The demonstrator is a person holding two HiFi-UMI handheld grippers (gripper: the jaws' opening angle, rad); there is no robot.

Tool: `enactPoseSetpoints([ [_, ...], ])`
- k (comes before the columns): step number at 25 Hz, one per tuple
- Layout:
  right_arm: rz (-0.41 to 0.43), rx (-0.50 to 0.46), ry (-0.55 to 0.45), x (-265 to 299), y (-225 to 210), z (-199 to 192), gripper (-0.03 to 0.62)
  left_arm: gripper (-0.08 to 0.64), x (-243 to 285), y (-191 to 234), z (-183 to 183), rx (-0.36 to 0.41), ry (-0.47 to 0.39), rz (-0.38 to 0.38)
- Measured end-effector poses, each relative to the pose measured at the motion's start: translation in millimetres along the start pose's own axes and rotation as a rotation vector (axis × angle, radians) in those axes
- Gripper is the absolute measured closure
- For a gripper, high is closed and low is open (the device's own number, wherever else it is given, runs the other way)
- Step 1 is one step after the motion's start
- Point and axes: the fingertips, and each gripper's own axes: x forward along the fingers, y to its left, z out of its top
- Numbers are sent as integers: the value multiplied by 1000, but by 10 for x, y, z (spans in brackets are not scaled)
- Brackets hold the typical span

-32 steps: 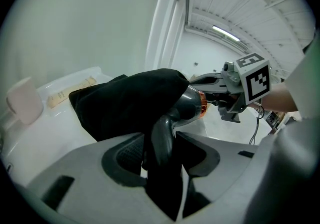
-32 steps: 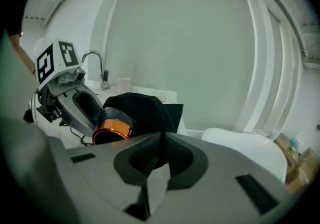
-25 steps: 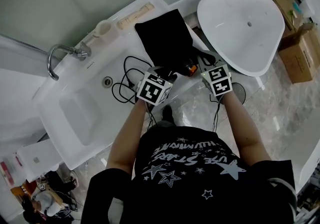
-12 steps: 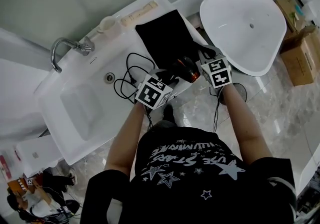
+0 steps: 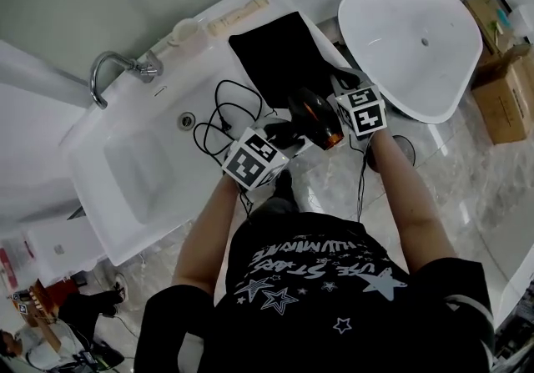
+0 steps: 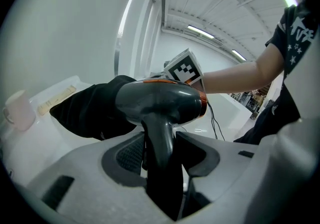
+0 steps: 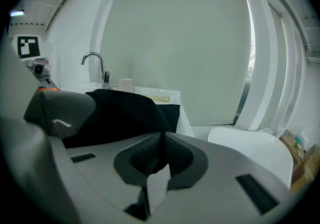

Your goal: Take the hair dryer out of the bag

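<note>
The dark grey plastic hair dryer with the orange ring [image 5: 315, 117] looks almost free to me. Nearly its whole barrel shows outside the black fabric bag [image 5: 279, 58], at 5 o'clock of the bag's mouth, above the white sink worktop [image 5: 209, 54]. I cannot tell whether its far end sits within the mouth. What is left, as I judge it, is to draw the dryer fully clear. Its thin black cord [image 5: 219, 117], looped on the worktop at 9 o'clock of the dryer, would have to come along.

The dryer is smooth and glossy, with its barrel lying across and its handle pointing down. My left gripper [image 6: 160, 150] has its jaws clamped on that handle. My right gripper [image 7: 161, 154], at 3 o'clock of the dryer, has its jaws pinched on the bag's edge, which holds the bag back.
</note>
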Motion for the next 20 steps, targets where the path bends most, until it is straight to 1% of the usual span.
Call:
enactPoseSetpoints([
  [4,10,-5,2,-5,31,0,568,359,-74,-158,-9,53,-27,-36],
  [9,14,16,-5,-89,52,-26,568,359,-185,-457,-76,107,-43,-74],
  [15,17,37,16,-10,69,1,568,359,-277,-632,-116,142,-56,-123],
  [17,16,38,17,-27,84,-15,568,359,-306,-748,-120,151,-65,-139],
  [20,21,31,4,-192,184,-83,566,359,-380,-1003,-163,172,-88,-130],
])
